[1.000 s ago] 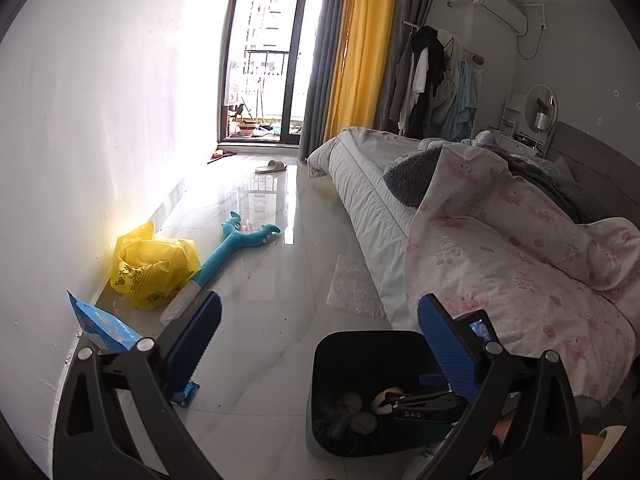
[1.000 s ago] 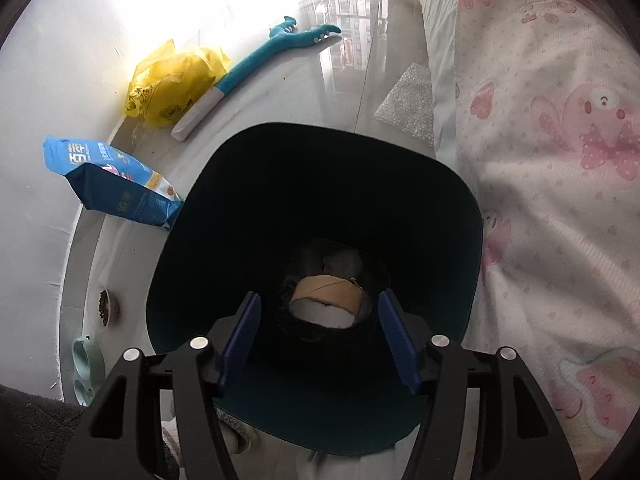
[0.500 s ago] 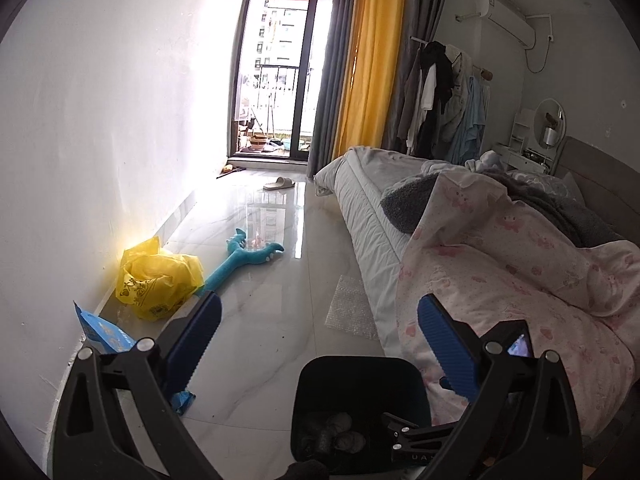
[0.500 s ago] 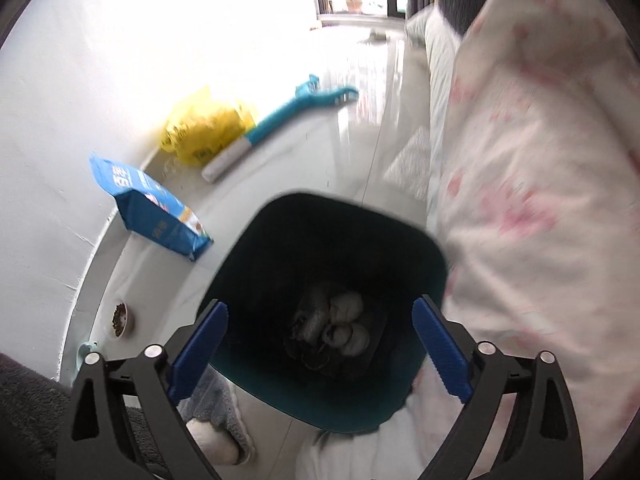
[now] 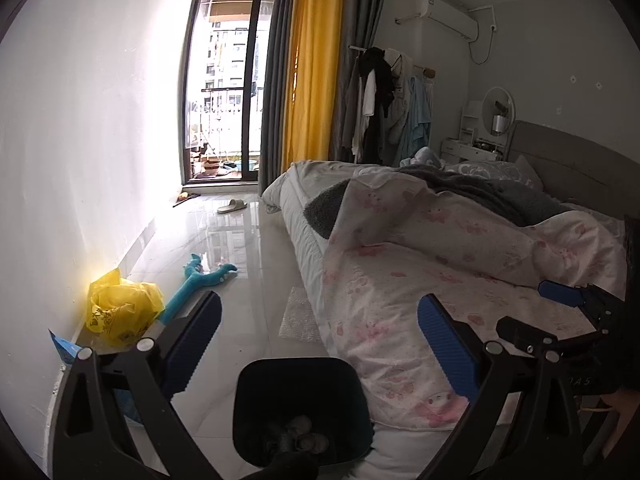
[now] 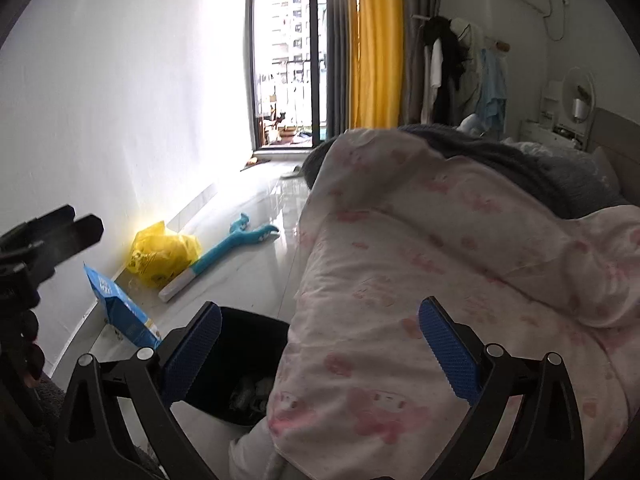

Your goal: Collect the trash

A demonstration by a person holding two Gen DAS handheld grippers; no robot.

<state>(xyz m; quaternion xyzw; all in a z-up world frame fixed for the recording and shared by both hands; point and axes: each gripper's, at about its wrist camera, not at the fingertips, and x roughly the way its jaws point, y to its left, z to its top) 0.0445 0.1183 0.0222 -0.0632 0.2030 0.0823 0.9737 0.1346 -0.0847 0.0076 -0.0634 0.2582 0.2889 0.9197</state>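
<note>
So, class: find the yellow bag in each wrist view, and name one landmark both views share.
Left wrist: yellow bag lower left, against the wall.
Right wrist: yellow bag left of centre, by the wall.
Shared landmark: the blue toy lying just right of it.

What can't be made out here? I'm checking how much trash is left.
- Trash bin contents: left wrist view, dark lumps, too dim to name.
- Same bin, right wrist view: pink quilt covers half.
- Blue packet: left wrist view, mostly behind a finger; print unreadable.
- Yellow bag: contents hidden.
</note>
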